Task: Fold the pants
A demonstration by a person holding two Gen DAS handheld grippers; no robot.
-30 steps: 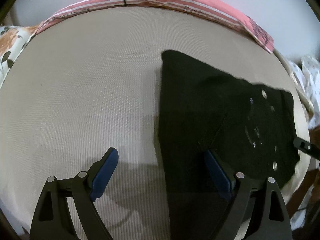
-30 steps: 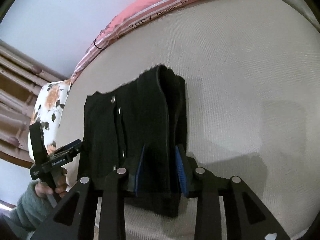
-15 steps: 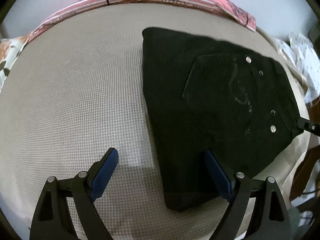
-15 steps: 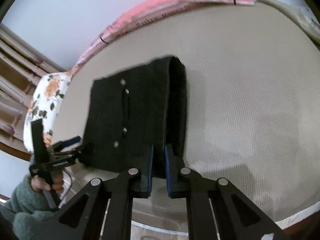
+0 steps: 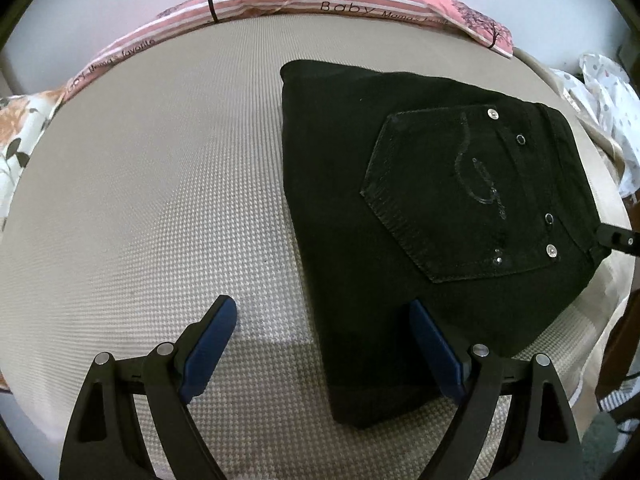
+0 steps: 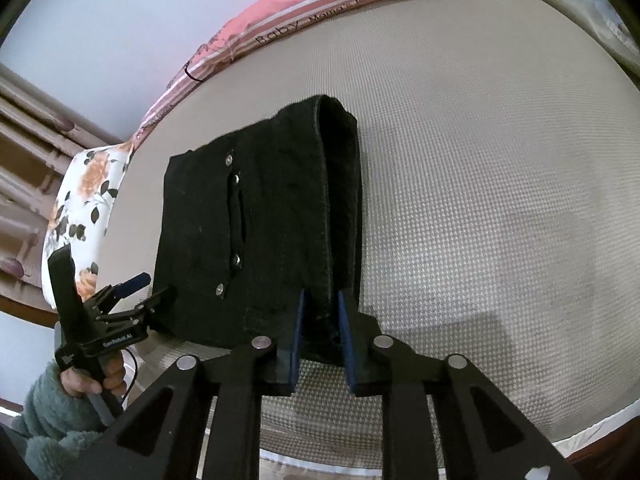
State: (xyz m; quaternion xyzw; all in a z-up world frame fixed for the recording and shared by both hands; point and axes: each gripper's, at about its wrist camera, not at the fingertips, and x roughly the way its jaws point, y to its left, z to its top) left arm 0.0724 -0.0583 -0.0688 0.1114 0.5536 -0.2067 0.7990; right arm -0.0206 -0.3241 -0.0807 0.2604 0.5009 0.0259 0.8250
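Black pants (image 5: 420,208), folded into a thick rectangle with a back pocket on top, lie flat on the beige mattress (image 5: 160,200). My left gripper (image 5: 320,308) hangs open and wide over their near left edge, one pad over cloth and the other over bare mattress. In the right wrist view the same pants (image 6: 256,232) show their folded side. My right gripper (image 6: 320,300) straddles the thick fold at the near edge; its jaws are opening with the cloth between them. The left gripper (image 6: 154,290) shows there too, open at the pants' left corner.
A pink striped pillow (image 5: 320,0) runs along the mattress's far edge, with a floral cushion (image 6: 88,184) at one end. White spotted fabric (image 5: 604,92) lies past the right side. A hand in a green fleece sleeve (image 6: 48,408) holds the left gripper. The mattress's near edge is close.
The right gripper's jaws narrowed on the fold to nearly shut, then widened again. The left gripper shifted sideways and rolled, so the pants now sit higher and sharper in its view.
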